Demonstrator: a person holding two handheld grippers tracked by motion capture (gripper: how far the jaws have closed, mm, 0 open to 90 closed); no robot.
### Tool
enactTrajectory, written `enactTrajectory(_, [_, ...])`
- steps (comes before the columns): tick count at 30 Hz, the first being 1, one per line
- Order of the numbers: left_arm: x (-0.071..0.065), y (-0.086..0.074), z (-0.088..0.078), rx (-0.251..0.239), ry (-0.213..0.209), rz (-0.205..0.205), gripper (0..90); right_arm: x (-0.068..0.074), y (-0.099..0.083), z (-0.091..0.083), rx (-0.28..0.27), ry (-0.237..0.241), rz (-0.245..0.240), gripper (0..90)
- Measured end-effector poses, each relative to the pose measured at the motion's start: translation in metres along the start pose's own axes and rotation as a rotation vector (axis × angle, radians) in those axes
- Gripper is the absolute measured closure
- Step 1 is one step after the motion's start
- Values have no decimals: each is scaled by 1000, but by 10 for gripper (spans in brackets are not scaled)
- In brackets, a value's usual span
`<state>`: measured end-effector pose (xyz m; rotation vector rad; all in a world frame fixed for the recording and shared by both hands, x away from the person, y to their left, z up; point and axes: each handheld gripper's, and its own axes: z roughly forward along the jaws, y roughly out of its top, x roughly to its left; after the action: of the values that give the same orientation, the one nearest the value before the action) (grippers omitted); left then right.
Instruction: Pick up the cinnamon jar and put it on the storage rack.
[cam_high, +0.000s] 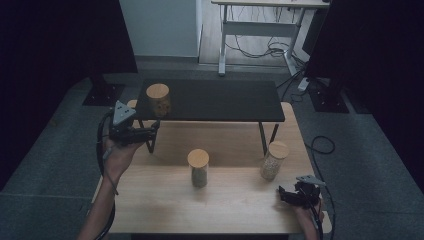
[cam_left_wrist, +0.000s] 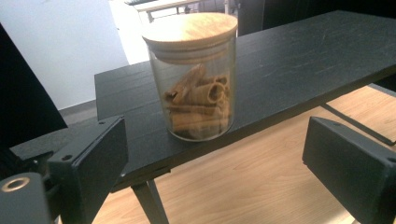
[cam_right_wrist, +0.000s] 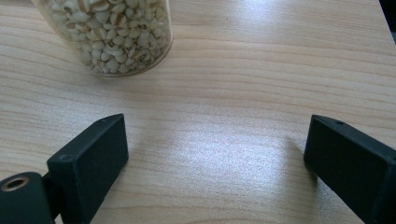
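A glass jar of brown rolled sticks (cam_high: 158, 99) (cam_left_wrist: 196, 77) with a wooden lid stands on the left end of a black shelf (cam_high: 220, 100) (cam_left_wrist: 299, 56). My left gripper (cam_high: 151, 131) (cam_left_wrist: 215, 135) hovers just in front of it, below the shelf's edge, jaws open and empty, apart from the jar. A second lidded jar (cam_high: 198, 168) stands mid-table. At the right a jar of pale grains (cam_high: 274, 160) (cam_right_wrist: 109, 32) rests on the wooden table (cam_high: 230, 200) (cam_right_wrist: 233, 93). My right gripper (cam_high: 284, 194) (cam_right_wrist: 217, 126) sits open near the front right corner, short of that jar.
The black shelf stands on thin legs (cam_high: 262, 137) over the back half of the table. A round wooden thing (cam_high: 132, 104) peeks out behind the shelf's left end. A white desk (cam_high: 260, 20) and floor cables (cam_high: 320, 145) lie beyond the table.
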<state>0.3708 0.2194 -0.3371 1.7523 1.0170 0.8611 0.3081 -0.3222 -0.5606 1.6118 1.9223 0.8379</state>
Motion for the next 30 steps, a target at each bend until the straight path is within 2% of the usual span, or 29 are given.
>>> enactTrajectory(30, [-2, -31, -6, 28, 7, -16, 62, 0, 0, 0, 0, 0, 0, 57])
